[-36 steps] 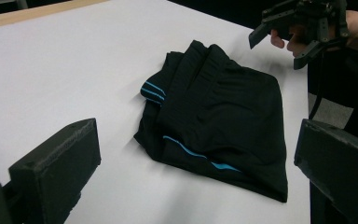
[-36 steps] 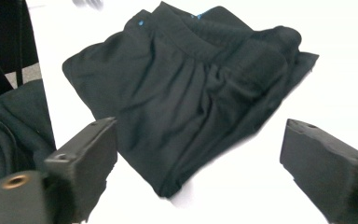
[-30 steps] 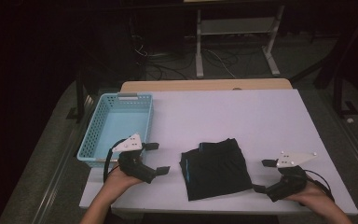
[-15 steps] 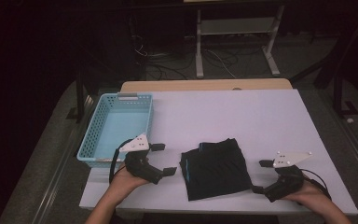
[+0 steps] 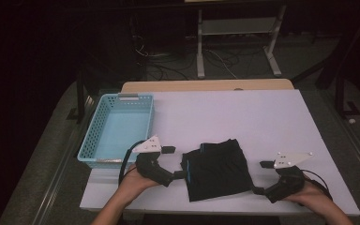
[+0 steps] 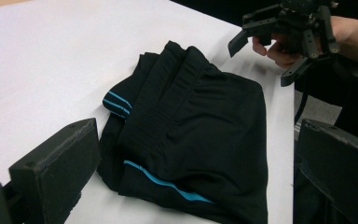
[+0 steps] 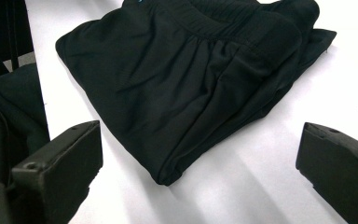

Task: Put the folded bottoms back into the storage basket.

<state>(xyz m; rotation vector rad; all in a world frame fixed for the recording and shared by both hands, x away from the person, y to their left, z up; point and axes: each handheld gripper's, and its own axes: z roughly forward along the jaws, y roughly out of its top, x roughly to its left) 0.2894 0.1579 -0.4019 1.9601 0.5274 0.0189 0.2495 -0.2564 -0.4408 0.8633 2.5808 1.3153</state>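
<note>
Shorts (image 5: 218, 168): black, folded, 2 blue stripes.

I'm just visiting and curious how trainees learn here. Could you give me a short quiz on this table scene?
1. True or false: the folded black garment with blue stripes lies inside the light blue plastic basket.
2. Which gripper is nearer the basket: left gripper or right gripper?
3. Are both grippers' jaws open or shut?

Key: 1 false, it lies on the white table; 2 left; 3 open.
</note>
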